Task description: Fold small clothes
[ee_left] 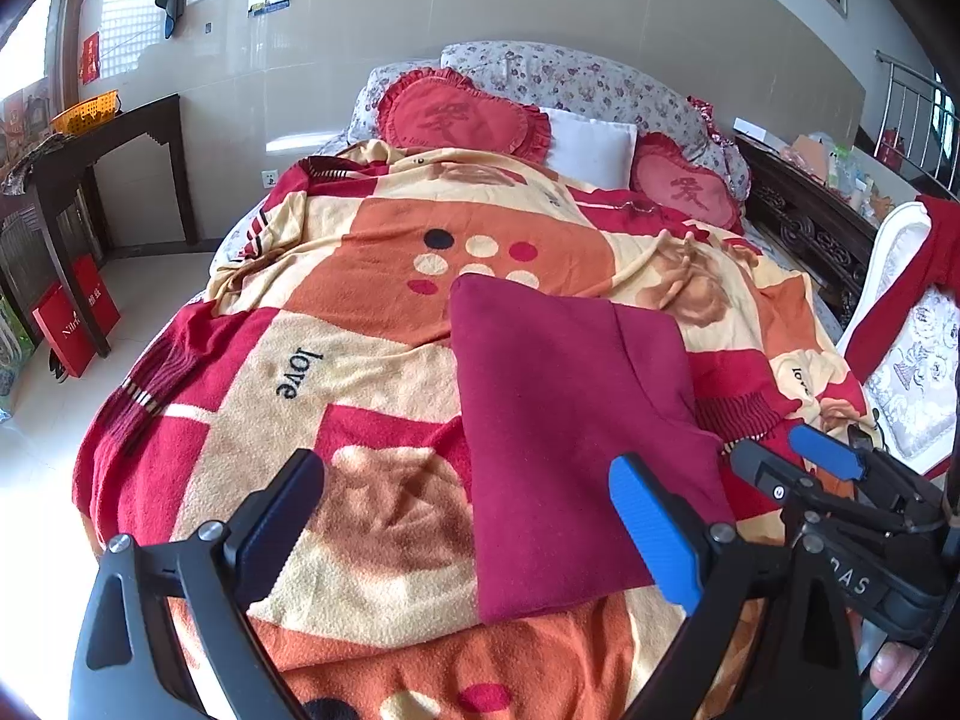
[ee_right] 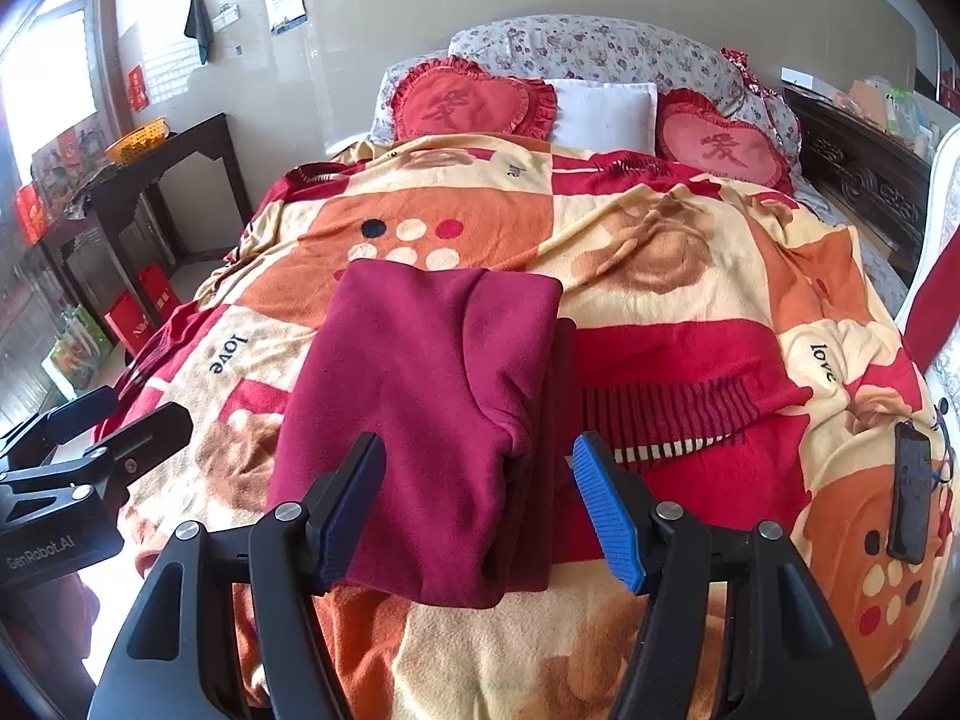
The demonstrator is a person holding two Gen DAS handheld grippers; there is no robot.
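The maroon garment [ee_right: 420, 414] lies folded on the patterned blanket [ee_right: 690, 276] near the bed's foot, its near edge between the right gripper [ee_right: 480, 510]'s wide-spread, empty jaws. The left gripper [ee_left: 468, 528] also gapes empty, beside its left edge. Beyond, bare blanket runs to the heart cushions [ee_right: 474, 102].

Matt maroon knit garment [ee_right: 420, 396] on fuzzy fleece blanket [ee_right: 690, 276] — glossy wall tiles [ee_left: 252, 90], dark wood table [ee_left: 120, 126]
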